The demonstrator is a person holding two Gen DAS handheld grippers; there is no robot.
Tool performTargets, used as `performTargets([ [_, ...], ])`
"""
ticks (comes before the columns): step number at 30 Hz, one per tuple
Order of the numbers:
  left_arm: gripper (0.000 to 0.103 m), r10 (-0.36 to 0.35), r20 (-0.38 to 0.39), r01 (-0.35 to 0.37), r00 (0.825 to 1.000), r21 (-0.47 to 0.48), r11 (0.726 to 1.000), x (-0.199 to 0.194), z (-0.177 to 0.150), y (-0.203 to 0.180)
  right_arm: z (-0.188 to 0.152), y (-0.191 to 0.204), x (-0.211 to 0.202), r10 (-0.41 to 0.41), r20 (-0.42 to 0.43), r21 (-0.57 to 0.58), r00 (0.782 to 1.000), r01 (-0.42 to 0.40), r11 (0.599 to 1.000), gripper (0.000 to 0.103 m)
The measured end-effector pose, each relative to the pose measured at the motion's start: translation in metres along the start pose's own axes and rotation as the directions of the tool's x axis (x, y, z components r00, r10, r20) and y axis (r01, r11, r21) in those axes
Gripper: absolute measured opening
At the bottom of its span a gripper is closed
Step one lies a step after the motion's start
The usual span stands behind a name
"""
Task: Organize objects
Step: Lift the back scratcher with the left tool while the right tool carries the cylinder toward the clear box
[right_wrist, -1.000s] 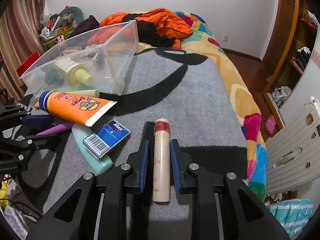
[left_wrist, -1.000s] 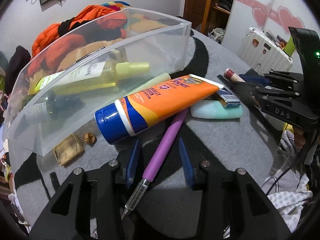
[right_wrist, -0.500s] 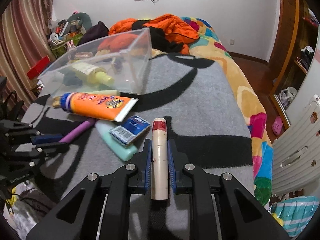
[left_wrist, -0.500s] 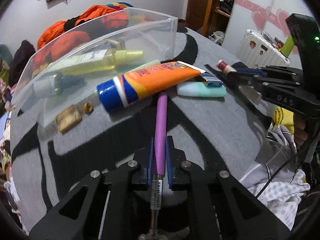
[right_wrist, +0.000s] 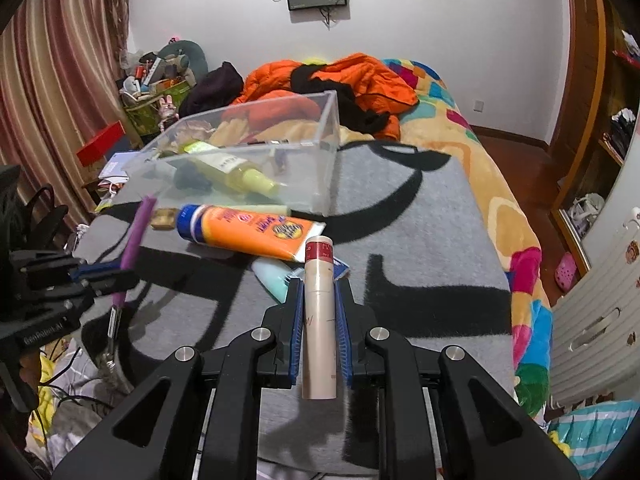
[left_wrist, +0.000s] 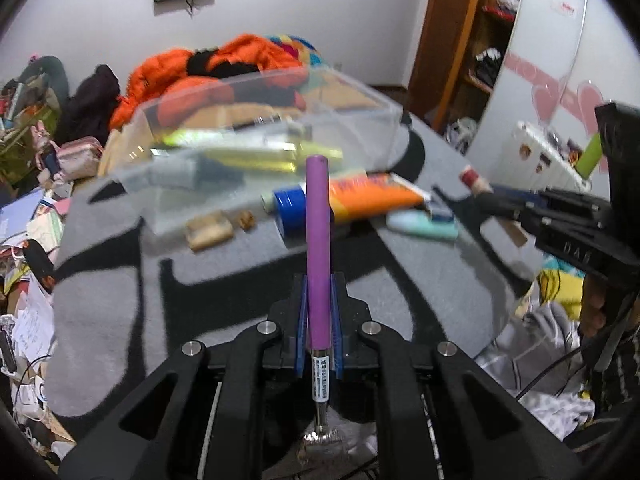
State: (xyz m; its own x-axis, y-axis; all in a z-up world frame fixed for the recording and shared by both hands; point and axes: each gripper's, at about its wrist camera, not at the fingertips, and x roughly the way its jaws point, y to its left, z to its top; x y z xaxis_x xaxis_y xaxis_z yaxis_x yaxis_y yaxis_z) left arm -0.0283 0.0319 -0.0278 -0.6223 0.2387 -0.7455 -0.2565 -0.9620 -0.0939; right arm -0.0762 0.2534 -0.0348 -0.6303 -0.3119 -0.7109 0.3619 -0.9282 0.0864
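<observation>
My left gripper is shut on a purple pen-shaped tool and holds it lifted off the grey blanket, its tip aimed toward the clear plastic bin. That tool and the left gripper also show at the left of the right wrist view. My right gripper is shut on a beige tube with a red cap, raised above the blanket. An orange sunscreen tube lies in front of the bin, over a mint tube and a blue packet.
The bin holds a yellow spray bottle and a dark bottle. A tan pouch and a small brown item lie by its near wall. Orange and black clothes pile behind. Clutter lines the bed's left edge.
Both grippers shut on their objects and rose: the left closed on the purple tool and lifted it from under the sunscreen tube; the right closed on the beige tube and lifted it.
</observation>
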Motion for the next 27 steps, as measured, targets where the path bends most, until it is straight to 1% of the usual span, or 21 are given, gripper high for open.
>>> performTargets([
  [5, 0.01, 0.01, 0.075, -0.009, 0.997, -0.004, 1.0, -0.022, 0.012, 0.0, 0.009, 0.01, -0.013, 0.015, 0.046, -0.02, 0.999, -0.014, 1.0, 0.014],
  [7, 0.01, 0.02, 0.113, -0.019, 0.993, -0.005, 1.0, -0.033, 0.017, 0.0, 0.014, 0.015, -0.019, 0.023, 0.067, -0.03, 0.998, -0.021, 0.999, 0.014],
  [11, 0.01, 0.01, 0.17, -0.004, 0.985, -0.033, 0.999, -0.048, 0.025, 0.002, 0.022, 0.021, -0.025, 0.032, 0.095, -0.047, 0.995, -0.028, 0.998, 0.014],
  [14, 0.01, 0.021, 0.22, -0.008, 0.975, -0.058, 0.998, -0.059, 0.032, 0.005, 0.03, 0.027, -0.028, 0.049, 0.112, -0.063, 0.992, -0.042, 0.997, 0.014],
  [18, 0.01, 0.056, 0.276, -0.023, 0.959, -0.124, 0.992, -0.069, 0.044, 0.017, 0.041, 0.035, -0.028, 0.045, 0.128, -0.101, 0.991, -0.032, 0.994, 0.014],
  [22, 0.01, 0.084, 0.313, -0.033, 0.946, -0.166, 0.986, -0.073, 0.055, 0.027, 0.055, 0.038, -0.025, 0.07, 0.142, -0.114, 0.987, -0.053, 0.992, 0.014],
  [27, 0.01, 0.116, 0.359, -0.049, 0.926, -0.192, 0.98, -0.079, 0.07, 0.034, 0.07, 0.04, -0.02, 0.07, 0.163, -0.121, 0.984, -0.051, 0.991, 0.014],
])
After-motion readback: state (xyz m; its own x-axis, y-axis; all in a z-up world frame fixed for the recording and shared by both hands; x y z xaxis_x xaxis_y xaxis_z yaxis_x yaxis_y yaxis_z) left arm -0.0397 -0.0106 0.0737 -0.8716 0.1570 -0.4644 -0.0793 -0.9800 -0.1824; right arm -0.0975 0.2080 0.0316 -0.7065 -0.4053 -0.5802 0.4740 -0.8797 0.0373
